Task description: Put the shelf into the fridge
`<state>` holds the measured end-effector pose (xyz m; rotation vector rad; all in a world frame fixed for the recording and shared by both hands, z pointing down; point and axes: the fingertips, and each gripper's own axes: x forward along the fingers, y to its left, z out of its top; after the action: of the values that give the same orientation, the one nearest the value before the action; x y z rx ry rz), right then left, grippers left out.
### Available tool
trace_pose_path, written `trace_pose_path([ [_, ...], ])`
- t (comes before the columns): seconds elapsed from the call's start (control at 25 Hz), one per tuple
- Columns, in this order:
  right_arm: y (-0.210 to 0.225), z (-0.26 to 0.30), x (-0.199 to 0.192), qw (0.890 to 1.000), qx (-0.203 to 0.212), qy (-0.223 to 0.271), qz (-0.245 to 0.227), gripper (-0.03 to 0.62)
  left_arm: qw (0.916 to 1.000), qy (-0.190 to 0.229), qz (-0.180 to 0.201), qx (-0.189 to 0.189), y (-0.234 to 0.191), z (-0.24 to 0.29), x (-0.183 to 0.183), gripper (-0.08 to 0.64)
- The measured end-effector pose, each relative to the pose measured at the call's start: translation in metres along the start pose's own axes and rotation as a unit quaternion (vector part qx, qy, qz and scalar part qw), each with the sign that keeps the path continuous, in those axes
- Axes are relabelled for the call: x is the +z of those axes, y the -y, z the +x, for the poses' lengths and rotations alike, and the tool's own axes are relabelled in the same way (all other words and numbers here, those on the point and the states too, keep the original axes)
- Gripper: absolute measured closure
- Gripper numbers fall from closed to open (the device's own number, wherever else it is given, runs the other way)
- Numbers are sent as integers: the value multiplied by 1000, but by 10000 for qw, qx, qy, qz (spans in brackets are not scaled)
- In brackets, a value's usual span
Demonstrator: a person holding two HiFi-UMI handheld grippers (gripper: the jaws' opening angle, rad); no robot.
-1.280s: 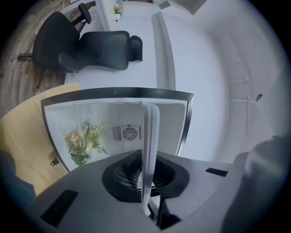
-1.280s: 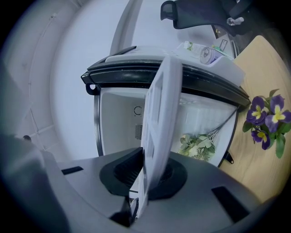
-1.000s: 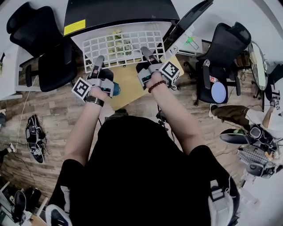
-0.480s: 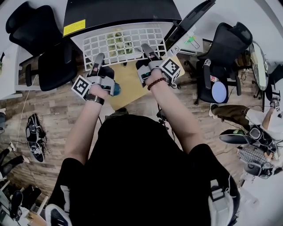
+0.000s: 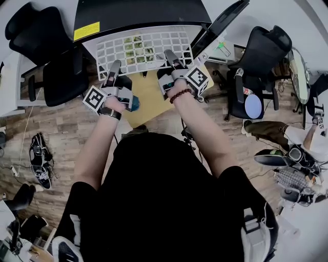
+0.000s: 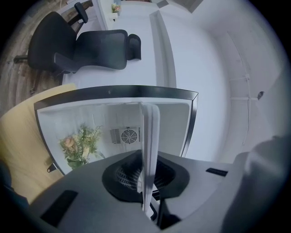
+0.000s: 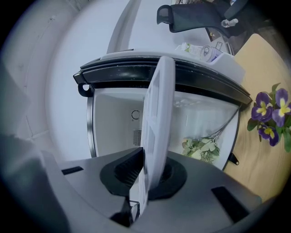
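At the open mouth of the fridge [image 5: 137, 14], the white grid shelf [image 5: 141, 48] lies flat, its far part reaching over the white interior and its near edge towards the person. A bunch of pale flowers with green leaves [image 6: 80, 145] lies inside the fridge and shows through the grid from above. The left gripper [image 5: 113, 67] is clamped on the shelf's near edge at the left, its jaws pressed on the thin white rim, which shows edge-on between them. The right gripper [image 5: 169, 55] bites the same edge further right, jaws closed on the rim. The fridge door [image 5: 221, 21] stands swung open at the right. The fridge sits on a yellow wooden tabletop [image 5: 146, 102], with purple and yellow flowers [image 7: 268, 111] on it to the right. Black office chairs [image 5: 48, 61] stand on either side on the wood floor [image 5: 56, 128]
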<state>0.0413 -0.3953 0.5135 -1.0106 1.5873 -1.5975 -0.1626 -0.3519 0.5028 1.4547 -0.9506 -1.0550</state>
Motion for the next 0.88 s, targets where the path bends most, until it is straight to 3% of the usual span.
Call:
trace_pose_path([
  [0.28,-1,0,-1,9994,246,229,-119,552,9990,97,299,-313,3,0,1,526],
  [0.68,-2,9,4,9993,50,363,30,555,9998,106,140,-95,0,8,5,526],
  [0.88,-2,18,8,9990,54,433,15,555,9997,61,192,-166,0,18,8,523],
])
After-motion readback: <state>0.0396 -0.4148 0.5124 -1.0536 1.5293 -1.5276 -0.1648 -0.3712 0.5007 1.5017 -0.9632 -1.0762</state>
